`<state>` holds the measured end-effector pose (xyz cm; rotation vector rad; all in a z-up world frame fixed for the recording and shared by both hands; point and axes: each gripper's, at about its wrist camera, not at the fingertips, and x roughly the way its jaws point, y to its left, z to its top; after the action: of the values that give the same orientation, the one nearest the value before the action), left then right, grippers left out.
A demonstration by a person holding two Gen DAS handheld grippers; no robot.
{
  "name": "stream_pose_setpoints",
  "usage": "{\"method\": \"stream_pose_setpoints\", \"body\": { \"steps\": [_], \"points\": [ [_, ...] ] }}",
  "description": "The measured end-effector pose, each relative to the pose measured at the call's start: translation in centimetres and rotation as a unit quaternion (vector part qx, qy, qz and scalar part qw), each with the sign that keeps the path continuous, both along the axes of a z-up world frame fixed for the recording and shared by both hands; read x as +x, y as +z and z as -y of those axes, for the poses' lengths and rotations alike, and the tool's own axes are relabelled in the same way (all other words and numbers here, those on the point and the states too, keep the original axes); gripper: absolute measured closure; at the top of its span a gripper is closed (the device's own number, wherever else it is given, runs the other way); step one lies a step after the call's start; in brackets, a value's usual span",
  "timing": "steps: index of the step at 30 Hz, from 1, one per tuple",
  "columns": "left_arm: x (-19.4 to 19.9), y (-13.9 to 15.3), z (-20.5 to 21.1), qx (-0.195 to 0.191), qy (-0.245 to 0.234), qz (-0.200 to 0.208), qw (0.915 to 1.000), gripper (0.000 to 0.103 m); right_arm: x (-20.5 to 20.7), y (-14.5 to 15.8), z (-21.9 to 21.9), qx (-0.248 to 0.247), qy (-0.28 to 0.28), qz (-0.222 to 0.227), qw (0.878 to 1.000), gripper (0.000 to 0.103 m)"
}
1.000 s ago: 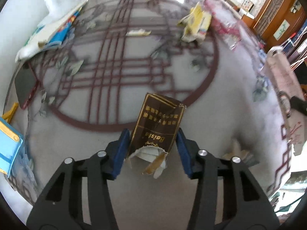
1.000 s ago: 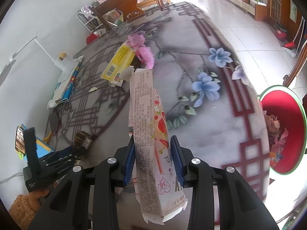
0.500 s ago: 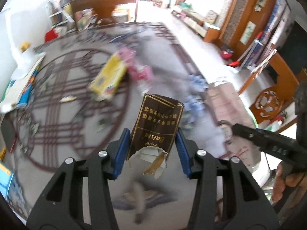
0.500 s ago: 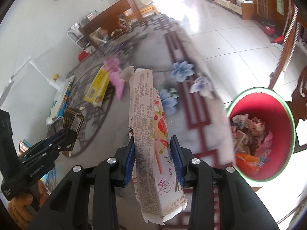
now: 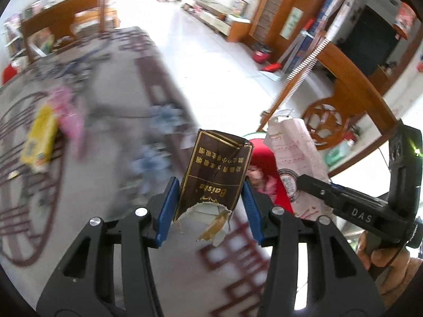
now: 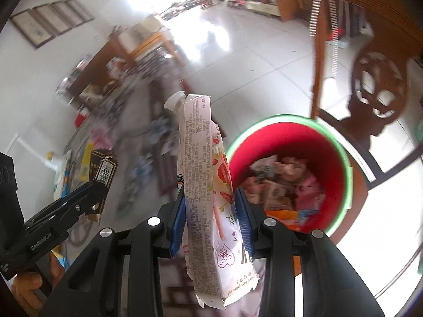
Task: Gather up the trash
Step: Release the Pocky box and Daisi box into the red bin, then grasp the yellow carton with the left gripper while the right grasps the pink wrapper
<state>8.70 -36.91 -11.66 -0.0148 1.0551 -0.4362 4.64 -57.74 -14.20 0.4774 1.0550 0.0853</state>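
Note:
My left gripper point(image 5: 208, 206) is shut on a torn brown cigarette pack point(image 5: 215, 174) with gold print, held over the table edge. My right gripper point(image 6: 210, 219) is shut on a long white and pink snack carton point(image 6: 205, 185), held upright next to a red bin point(image 6: 298, 132) with a green rim. The bin holds several wrappers. In the left wrist view the bin point(image 5: 261, 153) shows partly behind the pack, with the right gripper's carton point(image 5: 296, 158) over it. In the right wrist view the left gripper with its pack point(image 6: 101, 163) is at the left.
A yellow packet point(image 5: 39, 137) and a pink wrapper point(image 5: 70, 116) lie on the patterned tablecloth point(image 5: 111, 137) at the left. A carved wooden chair point(image 6: 375, 84) stands behind the bin. Another chair point(image 5: 66, 29) stands at the table's far end. White tiled floor point(image 5: 211, 66) lies beyond.
Both grippers have swung right, away from the table middle and toward the red bin, each still holding its item. The bin is now closer and larger in the right wrist view.

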Motion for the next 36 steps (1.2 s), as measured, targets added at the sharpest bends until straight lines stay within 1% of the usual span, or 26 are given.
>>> {"method": "stream_pose_setpoints", "body": {
  "steps": [2,5,6,7,8,9,11,12,13,16,18,19,22,24,27,28,30,31,33,34,36],
  "points": [
    [0.3,-0.2,2.0,-0.005,-0.018,-0.002,0.9998,0.057,-0.3,-0.1,1.7,-0.003,-0.019,-0.001,1.0,0.069],
    [0.8,-0.5,4.9,-0.021,-0.049,-0.008,0.9986,0.056,-0.6,-0.4,3.9,-0.01,-0.051,-0.001,0.999,0.066],
    [0.9,-0.6,5.7,-0.024,-0.058,-0.01,0.998,0.054,-0.8,-0.6,4.7,-0.012,-0.065,-0.002,0.998,0.065],
    [1.0,-0.8,6.3,-0.026,-0.064,-0.012,0.9975,0.045,-0.8,-0.7,5.3,-0.013,-0.072,-0.003,0.997,0.064],
    [1.0,-1.0,6.8,-0.027,-0.07,-0.016,0.997,0.038,-0.9,-0.9,5.9,-0.014,-0.081,-0.007,0.997,0.055],
    [1.1,-1.2,7.0,-0.027,-0.071,-0.018,0.997,0.027,-0.9,-1.0,6.3,-0.014,-0.086,-0.009,0.996,0.041],
    [1.3,-1.4,6.6,-0.029,-0.063,-0.02,0.9974,0.026,-1.0,-1.2,7.3,-0.022,-0.105,-0.011,0.994,0.034],
    [1.3,-1.5,6.4,-0.026,-0.059,-0.021,0.9977,0.024,-1.1,-1.2,7.4,-0.025,-0.111,-0.009,0.993,0.034],
    [1.6,-1.6,5.7,-0.021,-0.049,-0.02,0.9984,0.021,-1.1,-1.2,7.6,-0.027,-0.115,-0.008,0.993,0.033],
    [2.8,-1.4,2.2,-0.008,0.004,-0.01,0.9999,0.021,-0.4,-1.6,7.3,-0.025,-0.11,-0.015,0.993,0.033],
    [3.7,-1.4,-0.7,0.007,0.043,-0.001,0.9991,0.021,0.4,-1.8,6.4,-0.025,-0.103,-0.014,0.994,0.033],
    [4.2,-1.3,-2.8,0.018,0.07,0.005,0.9974,0.021,0.7,-1.8,5.9,-0.024,-0.099,-0.013,0.995,0.033],
    [6.1,-1.5,-9.1,0.052,0.141,0.012,0.9885,0.021,2.2,-1.8,3.5,-0.022,-0.076,-0.012,0.997,0.033],
    [7.2,-1.9,-13.5,0.074,0.185,0.007,0.9799,0.021,3.0,-1.7,1.8,-0.02,-0.063,-0.013,0.998,0.033],
    [8.9,-3.1,-18.1,0.112,0.225,-0.003,0.9678,0.021,4.2,-1.4,-1.3,-0.02,-0.036,-0.012,0.999,0.033],
    [9.5,-3.7,-19.8,0.117,0.238,-0.012,0.9642,0.021,4.7,-1.4,-2.8,-0.023,-0.021,-0.013,0.999,0.033],
    [10.6,-4.6,-22.1,0.11,0.25,-0.025,0.9617,0.021,5.5,-1.2,-5.0,-0.029,-0.001,-0.011,1.0,0.033],
    [11.4,-5.2,-22.9,0.109,0.248,-0.031,0.9621,0.021,5.9,-1.1,-6.1,-0.032,0.008,-0.01,0.999,0.033],
    [12.2,-5.7,-23.5,0.105,0.235,-0.032,0.9657,0.021,6.7,-0.8,-8.4,-0.033,0.026,-0.008,0.999,0.033],
    [12.6,-5.8,-23.5,0.102,0.223,-0.027,0.969,0.021,7.1,-0.6,-9.3,-0.034,0.033,-0.006,0.999,0.033],
    [13.7,-6.3,-23.1,0.109,0.193,-0.026,0.9747,0.021,8.0,-0.1,-11.6,-0.041,0.053,0.001,0.998,0.033]
  ]
}}
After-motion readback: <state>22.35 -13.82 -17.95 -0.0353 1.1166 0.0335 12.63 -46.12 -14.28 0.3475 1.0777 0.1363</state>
